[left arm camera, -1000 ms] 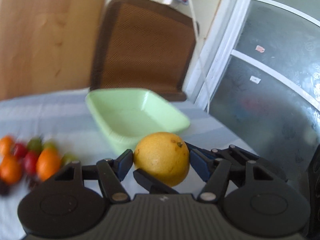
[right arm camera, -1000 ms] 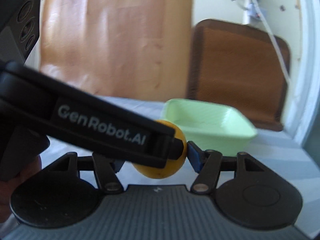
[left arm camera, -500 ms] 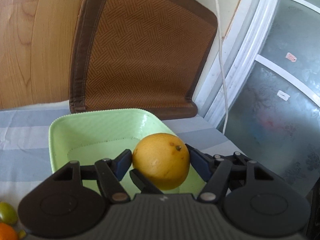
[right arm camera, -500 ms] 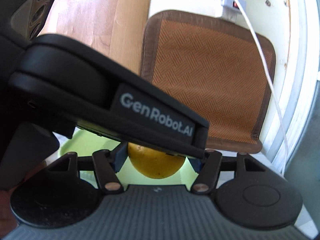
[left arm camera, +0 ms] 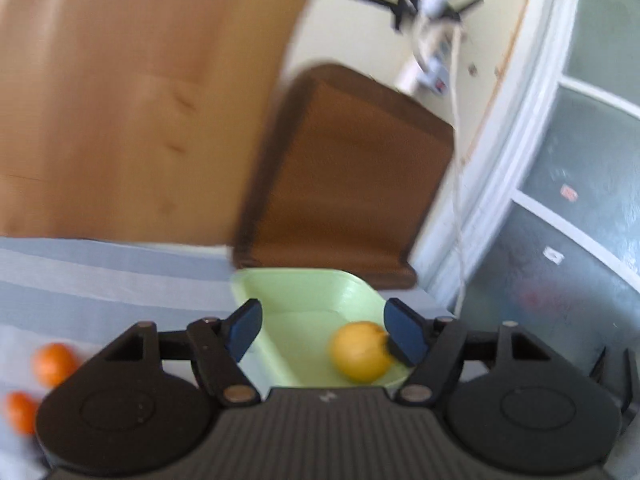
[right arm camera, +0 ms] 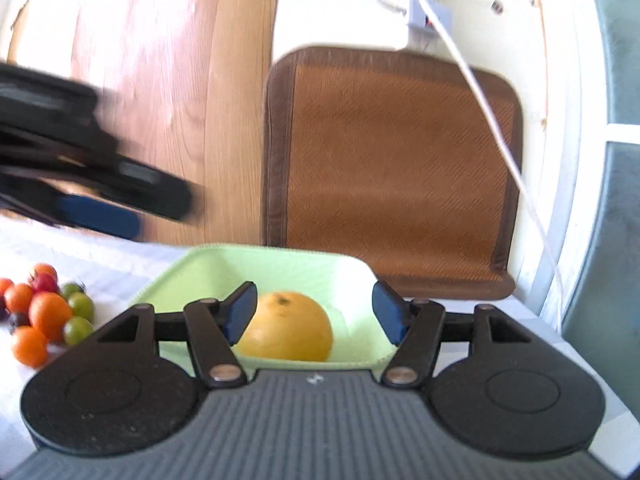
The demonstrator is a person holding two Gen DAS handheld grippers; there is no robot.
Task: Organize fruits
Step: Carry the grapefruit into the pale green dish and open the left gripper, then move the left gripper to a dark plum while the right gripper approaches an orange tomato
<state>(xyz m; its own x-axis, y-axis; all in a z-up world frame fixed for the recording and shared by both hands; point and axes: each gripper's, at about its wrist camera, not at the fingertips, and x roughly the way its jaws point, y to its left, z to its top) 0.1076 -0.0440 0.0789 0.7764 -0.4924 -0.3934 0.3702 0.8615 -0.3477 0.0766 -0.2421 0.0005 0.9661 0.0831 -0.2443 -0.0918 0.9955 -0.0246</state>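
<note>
A round yellow citrus fruit (right arm camera: 286, 326) with a dimpled, matte rind and a small dark stem scar on top lies inside the pale green dish (right arm camera: 280, 258), a shallow, glossy, squarish tray with rounded corners and a thin beaded rim; in the left wrist view the same citrus fruit (left arm camera: 360, 352) sits toward the right of the dish floor (left arm camera: 304, 292). The left gripper (left arm camera: 322, 330) has matte black linkage arms with brass-coloured rivets and flat blue pads, and its jaws are opening with nothing pinched between them; the fruit lies in the dish beyond them, partly behind the right pad. The right gripper (right arm camera: 314, 312) is built the same way, its jaws are closing, yet the pads stand apart from the fruit, which rests in the dish just beyond them without being pressed. In the right wrist view the left gripper's blurred black finger and blue pad (right arm camera: 98, 216) hang above the table at the left. The table carries a smooth cloth (left arm camera: 100, 276) in pale blue and white stripes. To the left of the dish lies a cluster of small round fruits (right arm camera: 48, 314), glossy orange, red and green ones touching each other. Behind the dish a brown woven mat (right arm camera: 394, 168) with a darker stitched border leans upright against a cream wall, beside a light wooden panel (right arm camera: 168, 80) with visible grain. A white cable (right arm camera: 496, 136) hangs across the mat, and frosted glass in a white frame (left arm camera: 580, 216) fills the right side
</note>
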